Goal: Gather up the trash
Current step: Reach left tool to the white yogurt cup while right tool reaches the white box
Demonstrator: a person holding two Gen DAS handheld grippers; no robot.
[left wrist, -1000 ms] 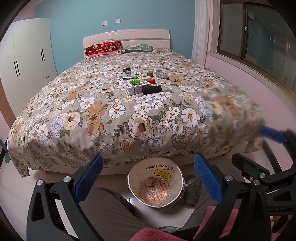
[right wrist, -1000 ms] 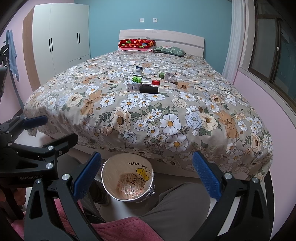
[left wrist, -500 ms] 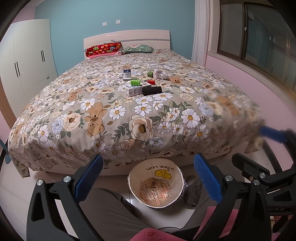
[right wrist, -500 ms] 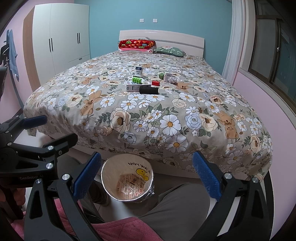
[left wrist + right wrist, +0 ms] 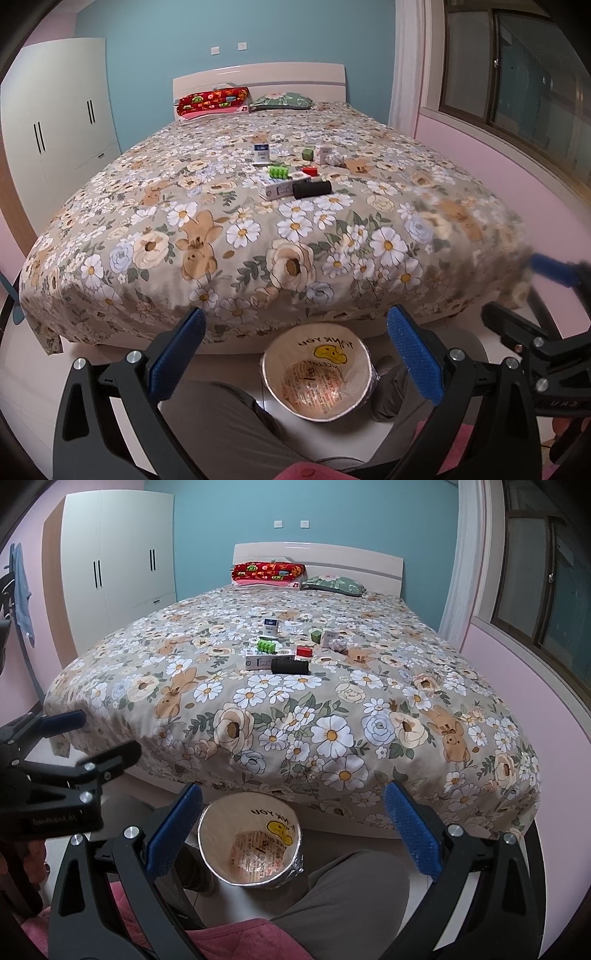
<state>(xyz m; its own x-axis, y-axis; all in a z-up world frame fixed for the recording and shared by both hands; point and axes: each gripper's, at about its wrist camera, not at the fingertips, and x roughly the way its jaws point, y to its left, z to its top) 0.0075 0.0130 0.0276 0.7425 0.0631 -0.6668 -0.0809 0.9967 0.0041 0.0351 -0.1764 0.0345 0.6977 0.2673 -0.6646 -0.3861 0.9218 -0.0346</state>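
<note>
Nothing's really moved; both grippers, left point(image 5: 295, 354) and right point(image 5: 293, 829), still spread empty over the bin point(image 5: 364, 369). Reach past it to the bed's trash point(image 5: 295, 177), nearest first.

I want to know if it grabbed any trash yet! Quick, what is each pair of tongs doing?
Left tongs: open, holding nothing.
Right tongs: open, holding nothing.
</note>
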